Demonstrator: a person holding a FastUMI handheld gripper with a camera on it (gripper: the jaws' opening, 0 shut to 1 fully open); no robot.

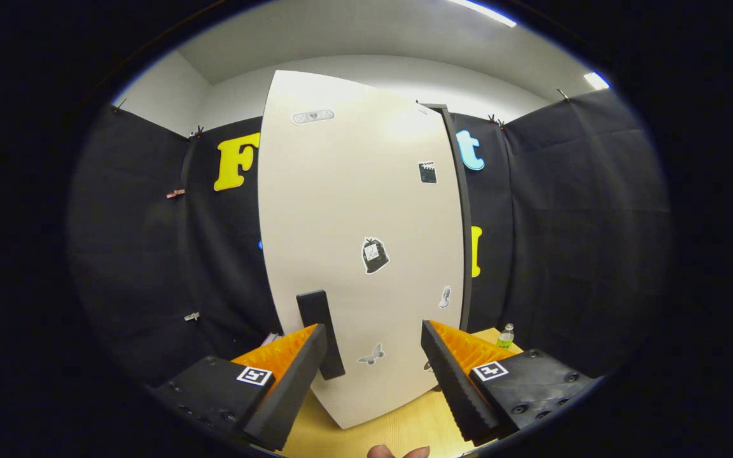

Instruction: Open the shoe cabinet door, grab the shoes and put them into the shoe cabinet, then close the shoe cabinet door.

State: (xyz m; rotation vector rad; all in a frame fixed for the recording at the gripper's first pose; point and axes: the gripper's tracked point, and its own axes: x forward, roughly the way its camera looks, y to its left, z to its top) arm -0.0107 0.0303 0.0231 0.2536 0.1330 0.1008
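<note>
The white shoe cabinet door (354,210) stands upright just ahead of my fingers, with a few small stickers on it. A dark vertical handle (320,334) sits low on the door, right beside my left finger (290,375) and partly hidden behind it. My gripper (373,356) is open, its fingers spread wide in front of the door's lower part, and nothing is between them. A dark edge of the cabinet (465,222) shows along the door's right side. The door appears shut or nearly so.
The cabinet stands on a light wooden table (398,426). A small bottle with a green label (505,337) stands on the table to the right of the cabinet, beyond my right finger. Black cloth walls surround the booth. Fingertips of a hand (398,452) show below the gripper.
</note>
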